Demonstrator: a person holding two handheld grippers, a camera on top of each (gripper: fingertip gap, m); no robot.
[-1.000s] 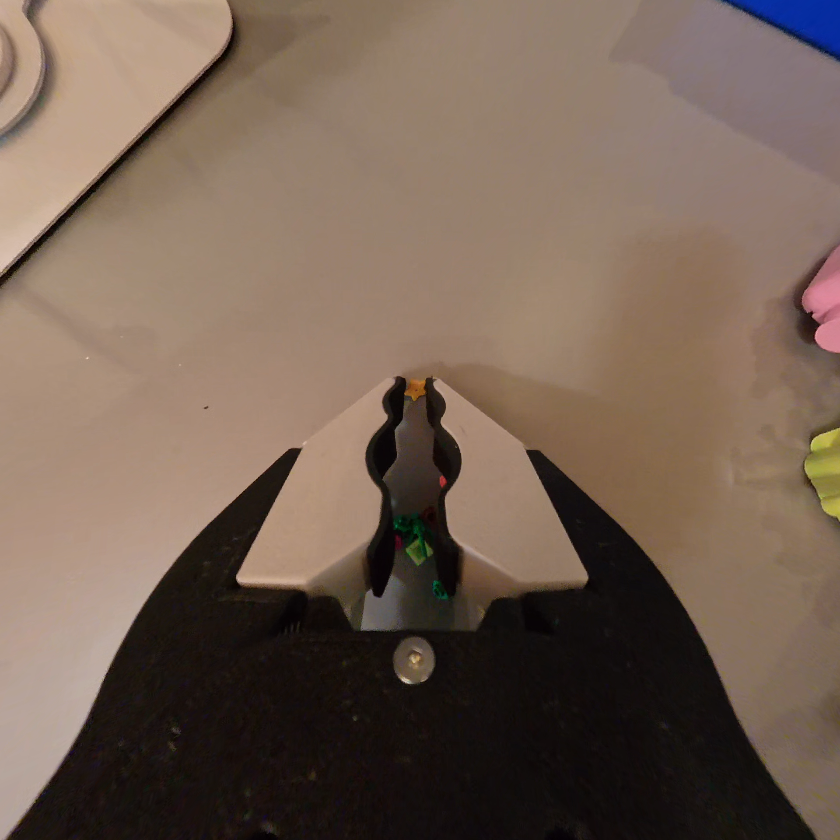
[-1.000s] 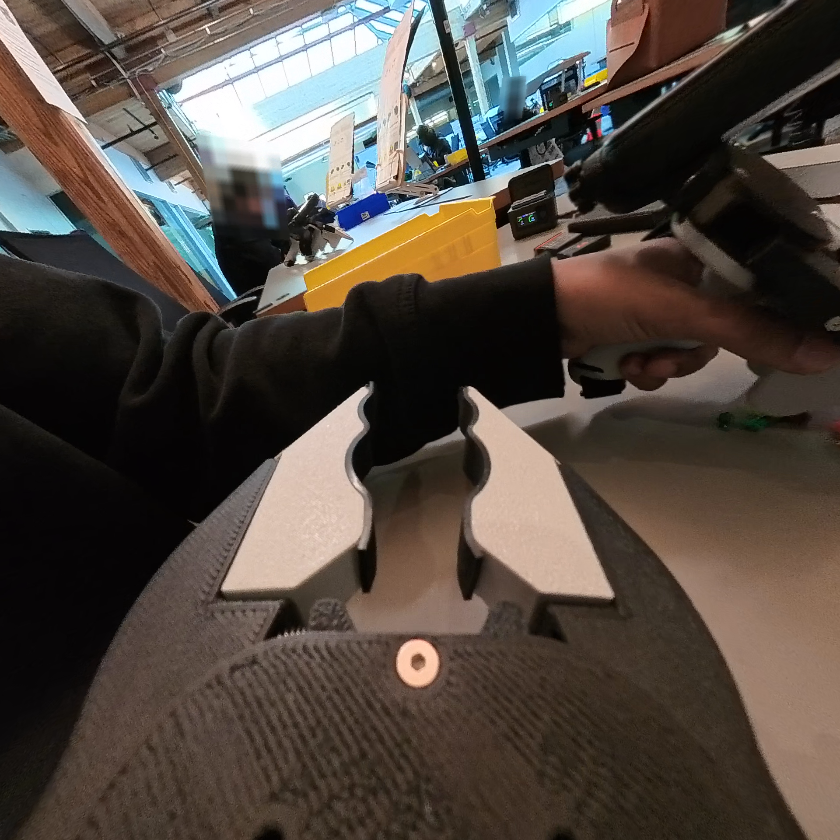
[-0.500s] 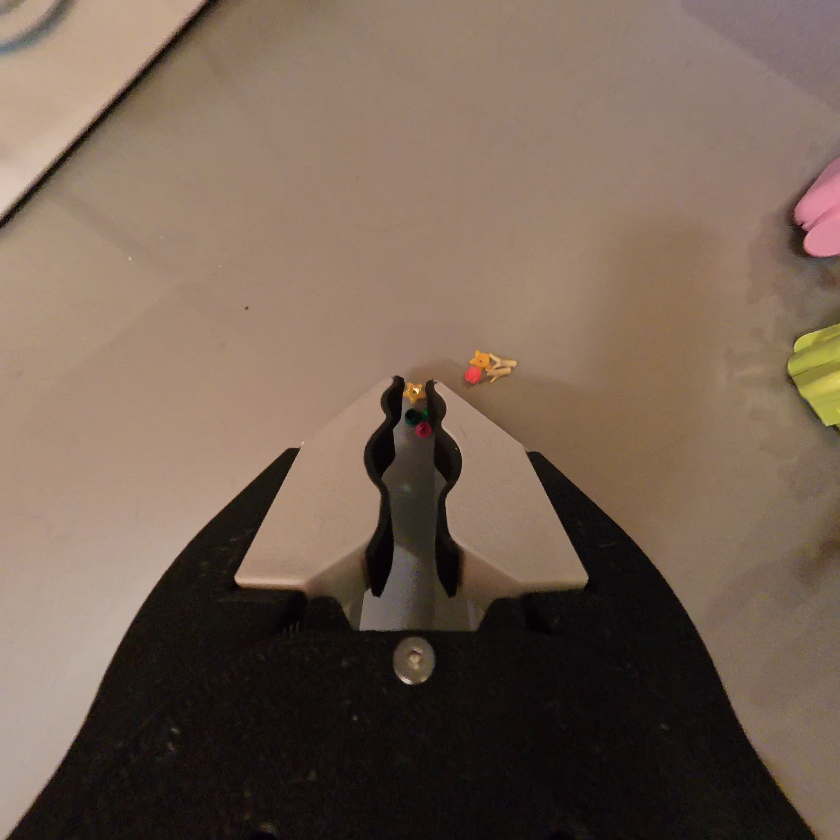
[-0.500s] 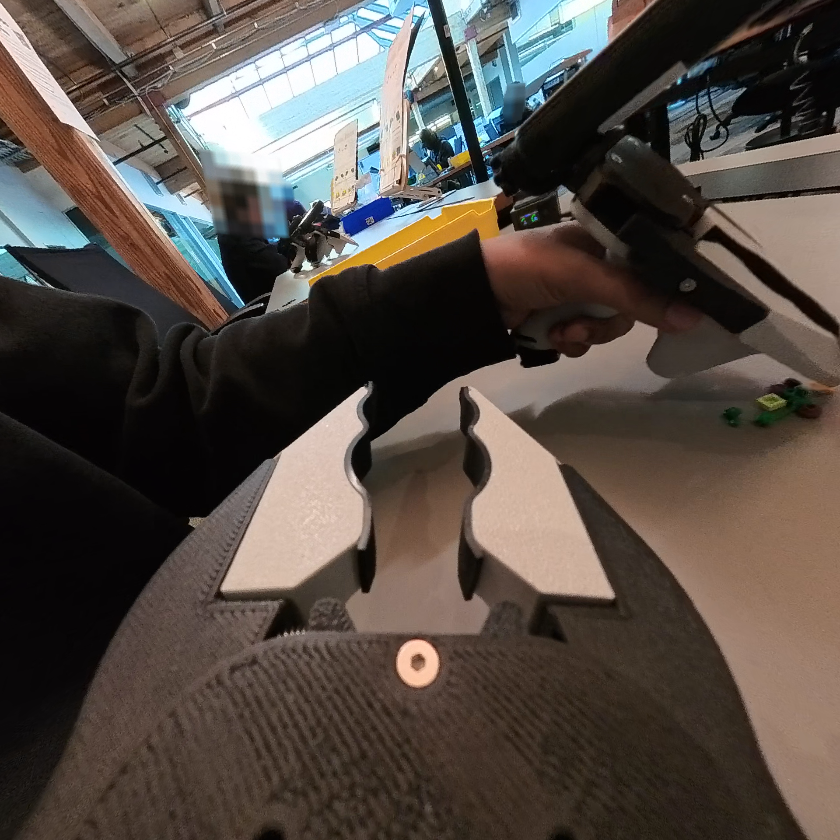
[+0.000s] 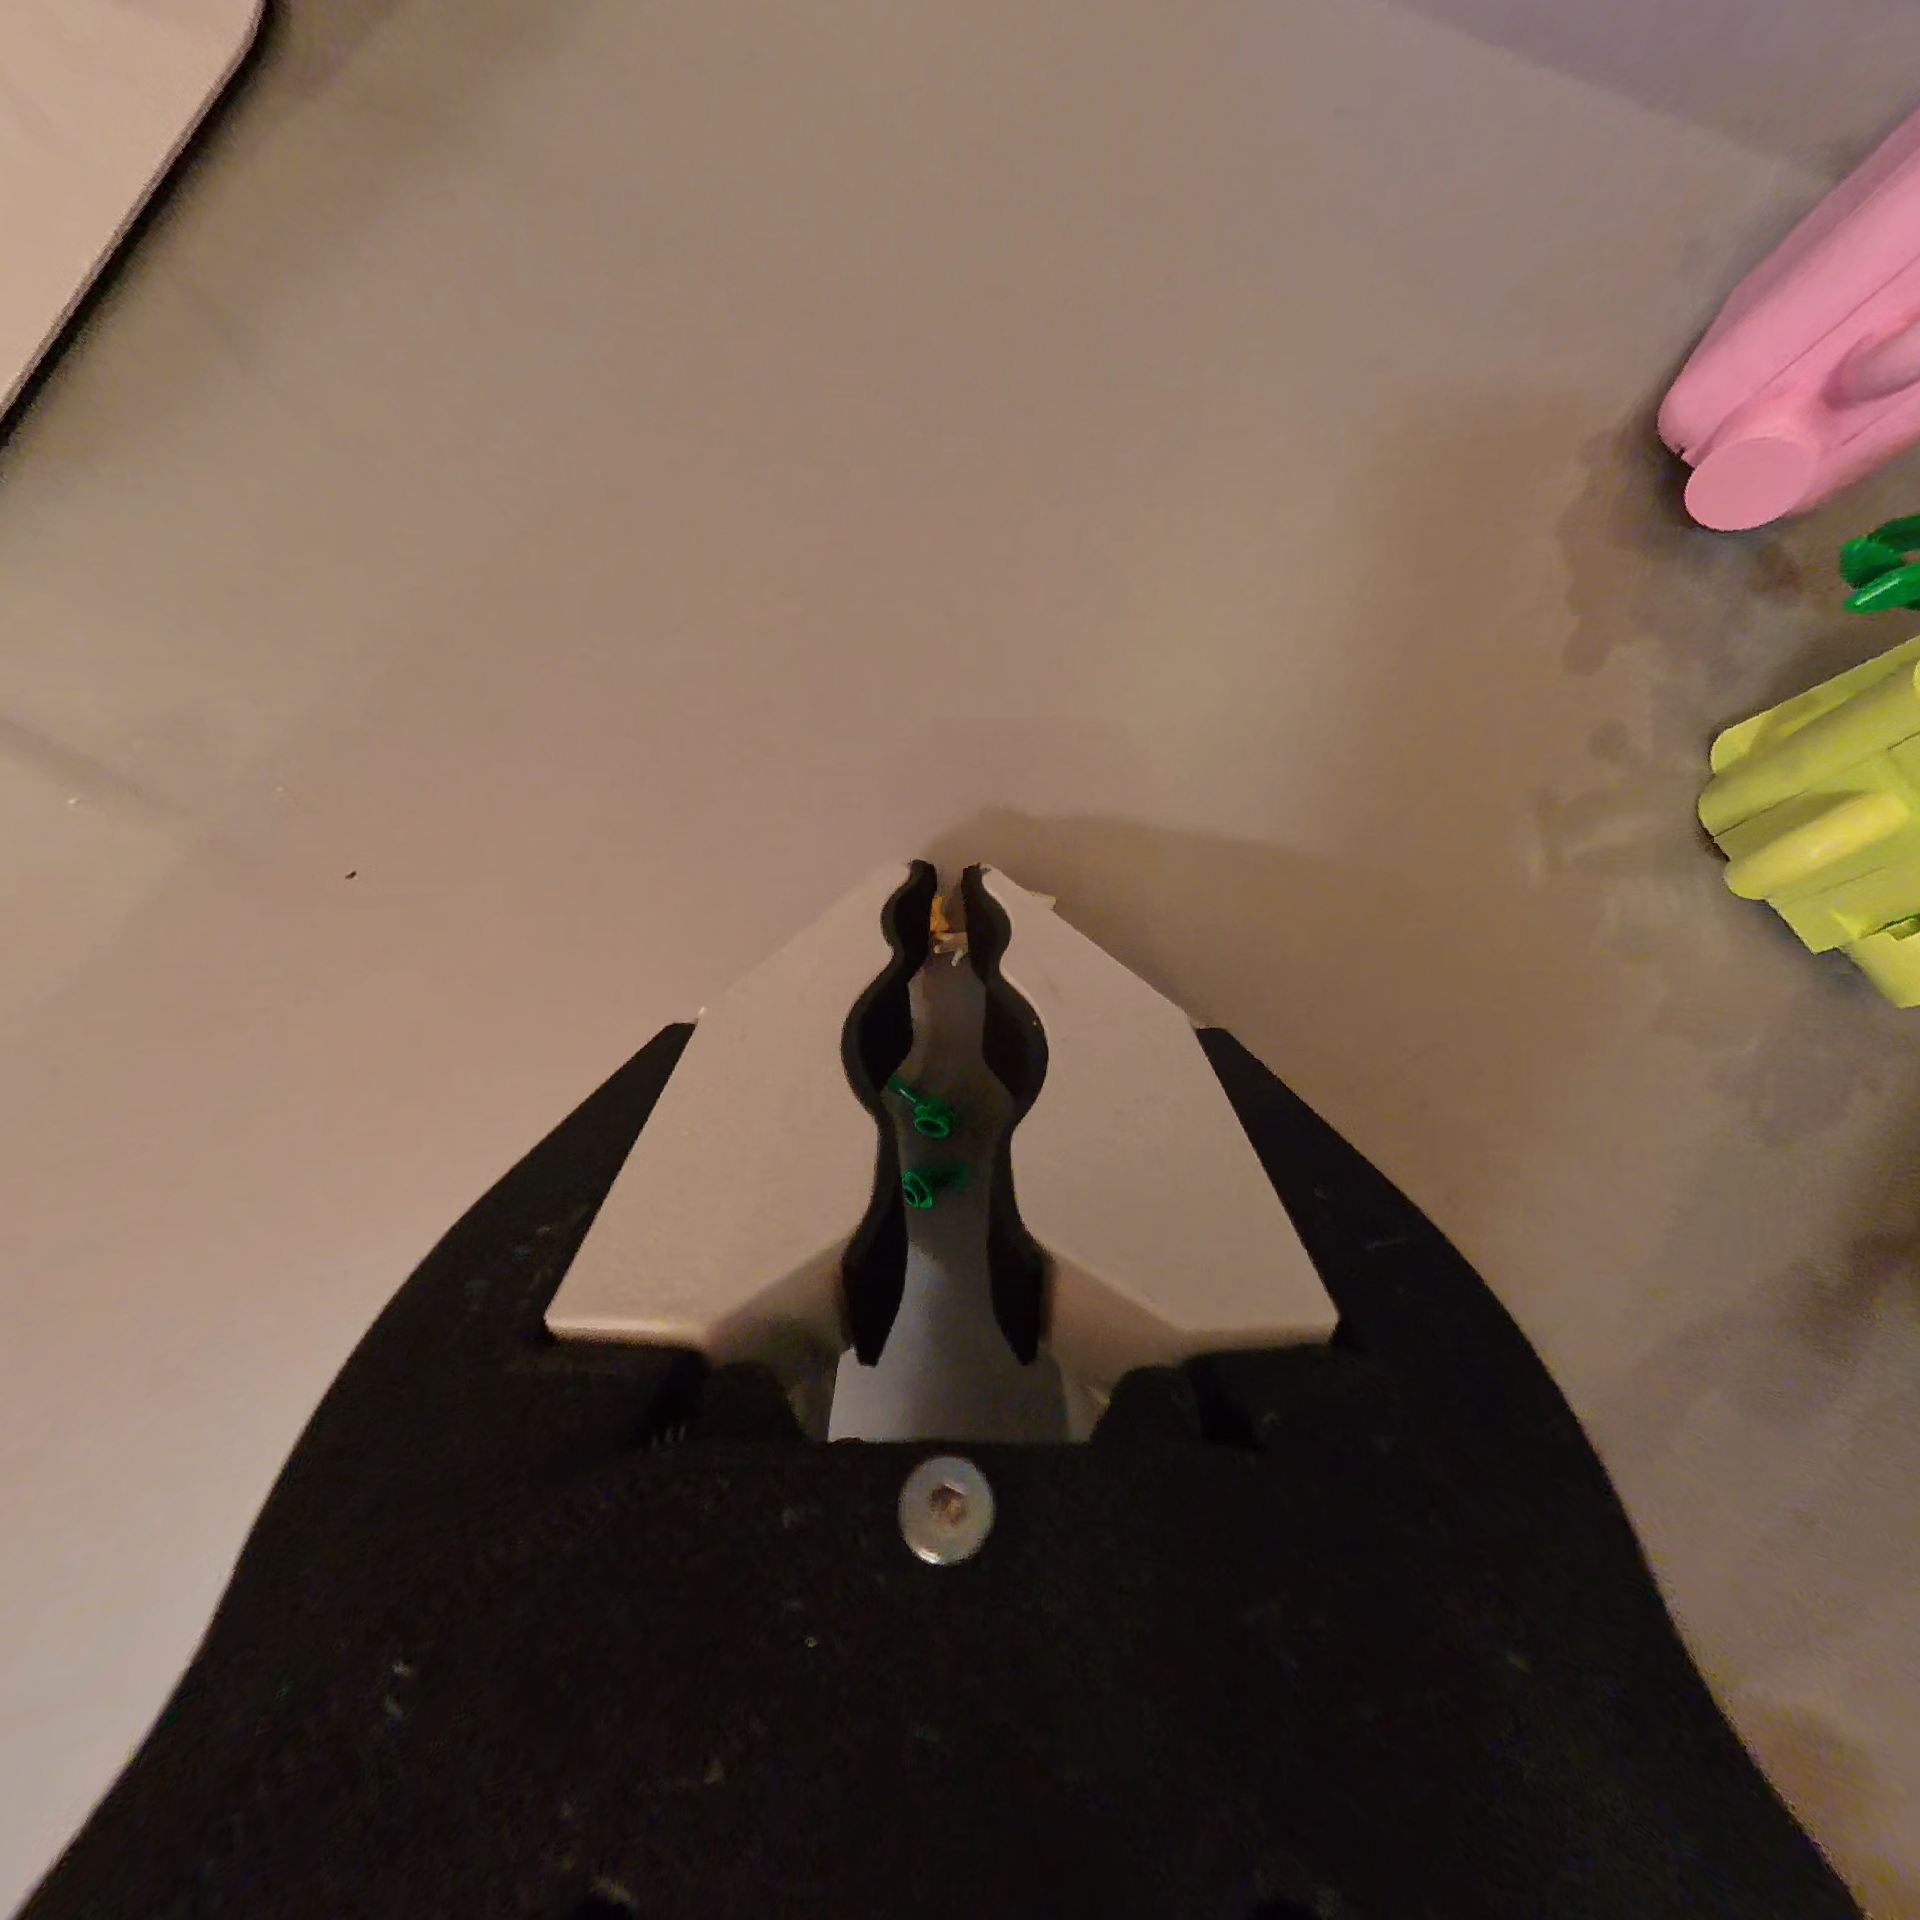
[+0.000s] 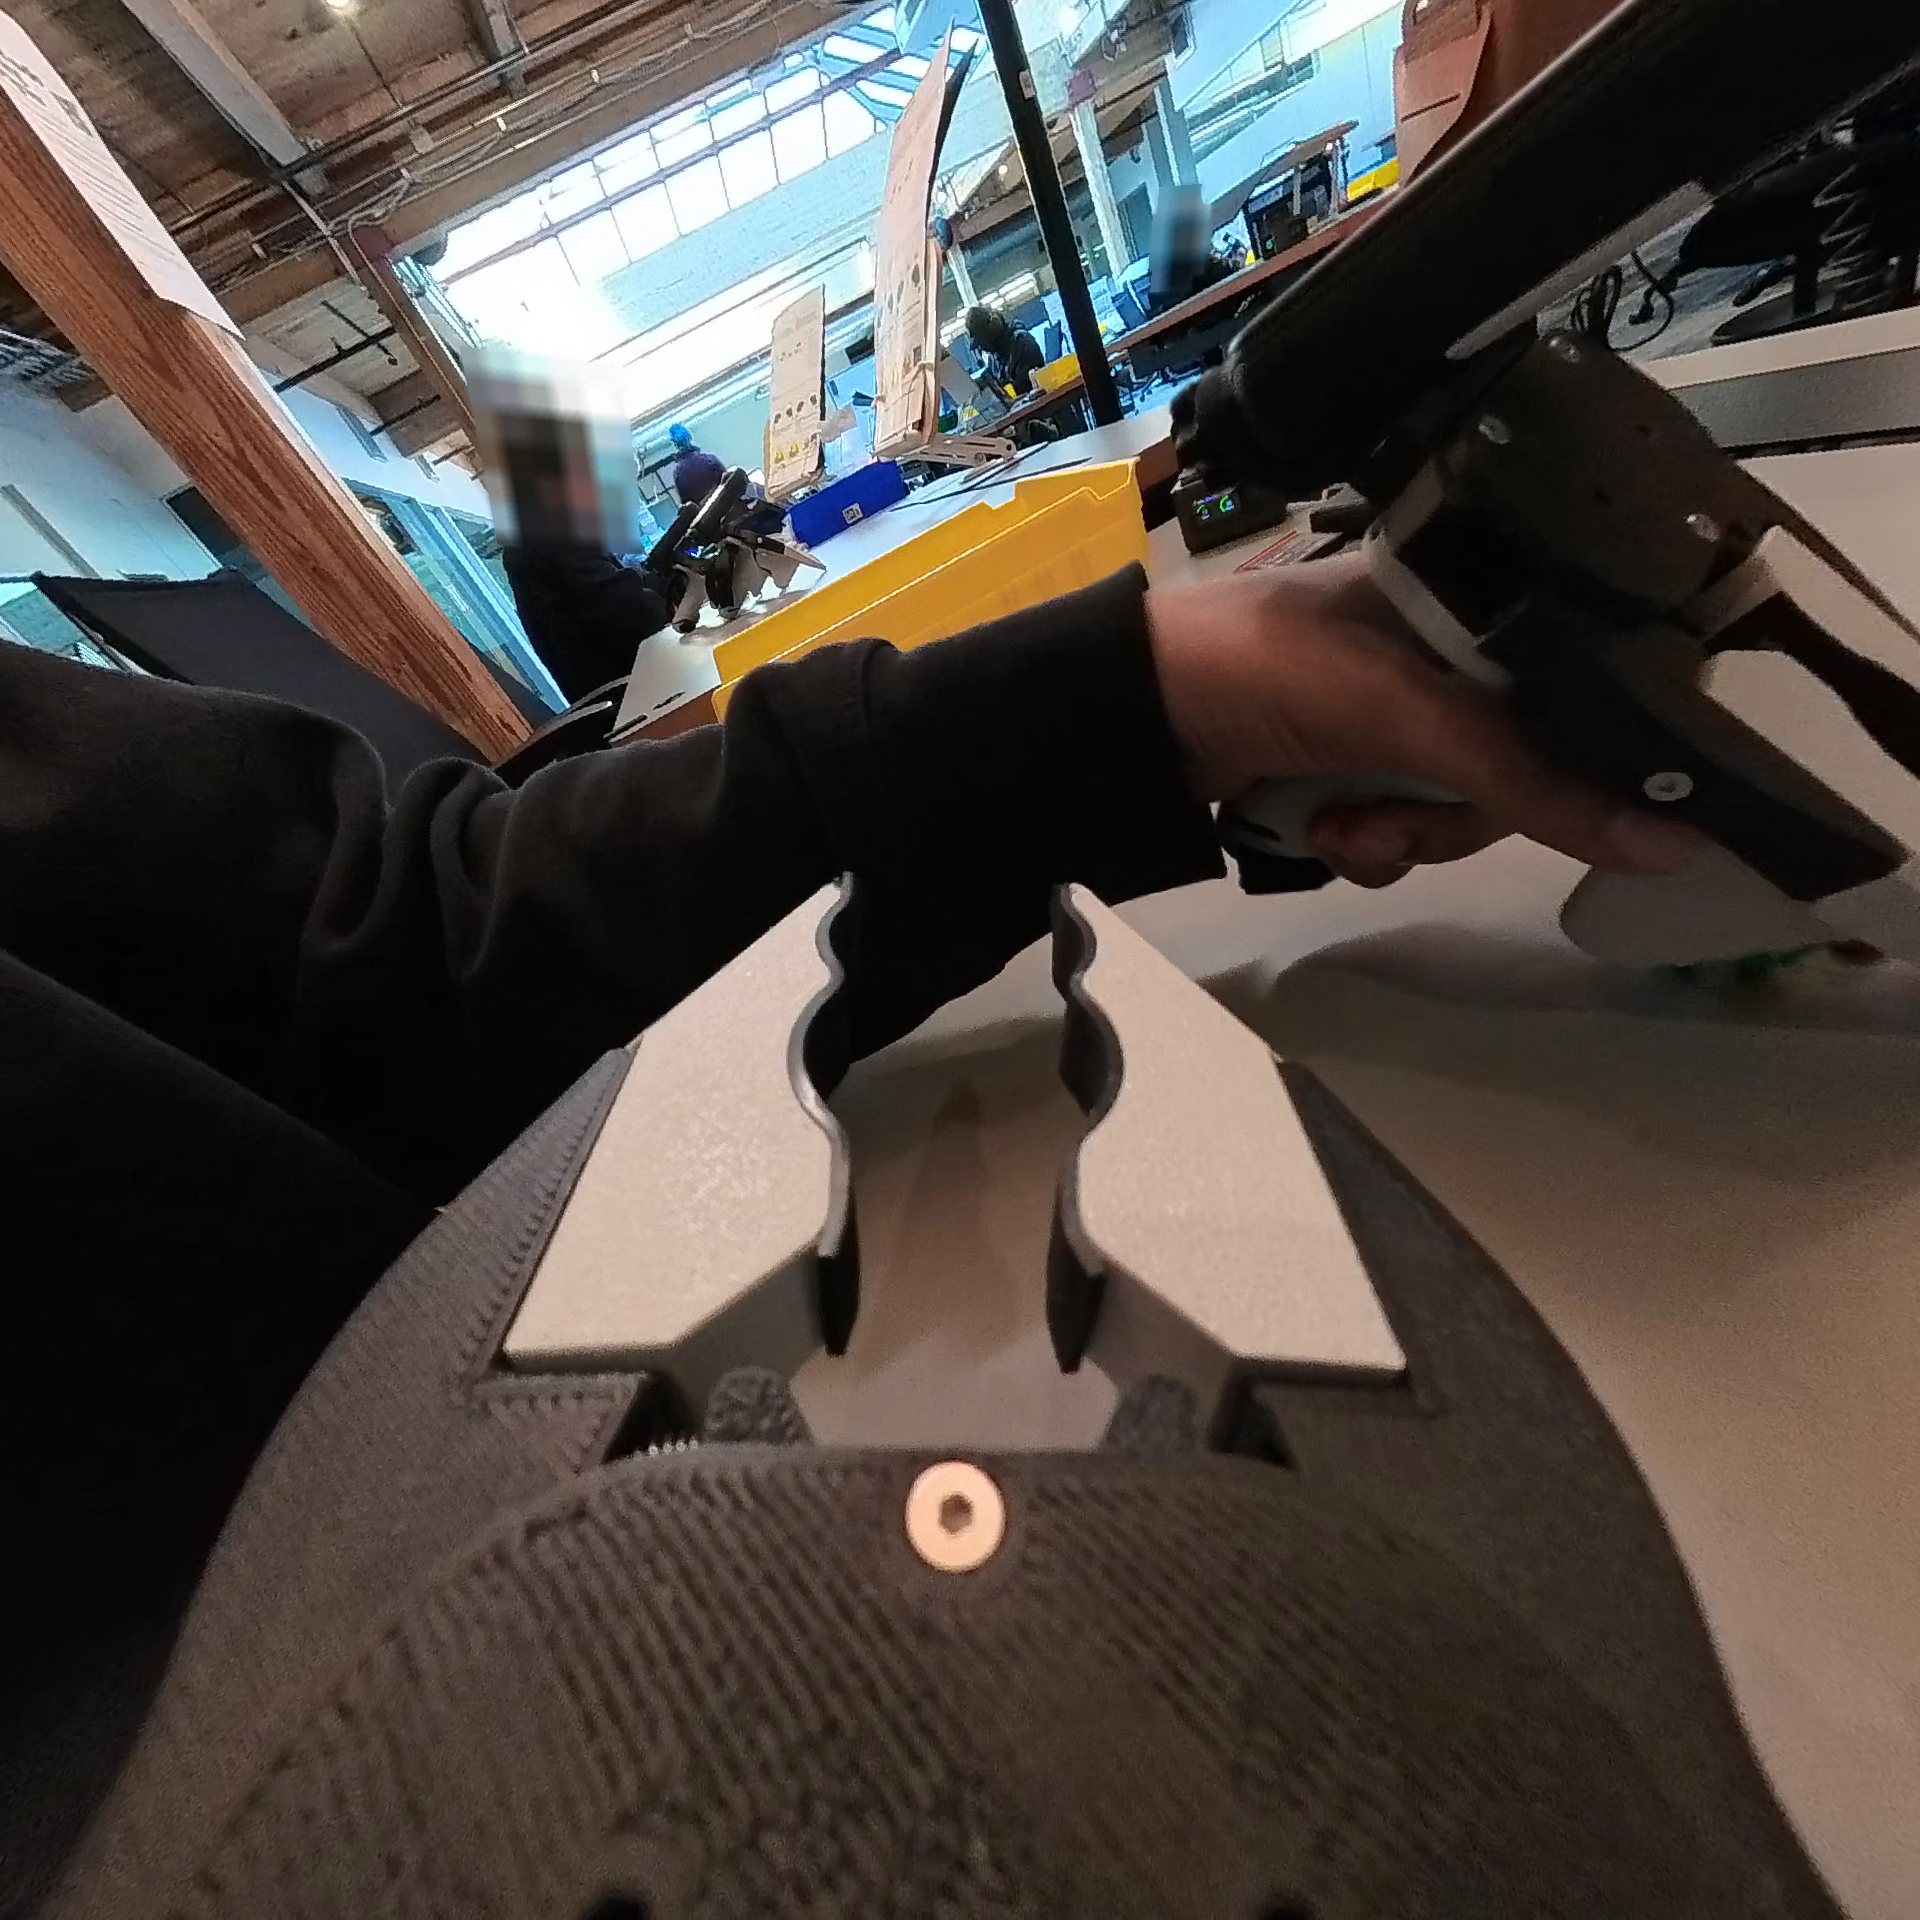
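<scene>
My left gripper sits low on the bench, fingers nearly together, pinching a tiny yellow piece too small to identify. Green bits lie between the fingers, nearer me. Pink and lime blocks are cut off right. My right gripper is empty, fingers moderately apart.

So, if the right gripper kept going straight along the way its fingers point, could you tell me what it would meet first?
Most likely the person's black sleeve: it crosses directly ahead of the open right gripper, beyond its fingertips. Nothing lies between the fingers except bare table. How far off the sleeve is cannot be judged from this view.
</scene>
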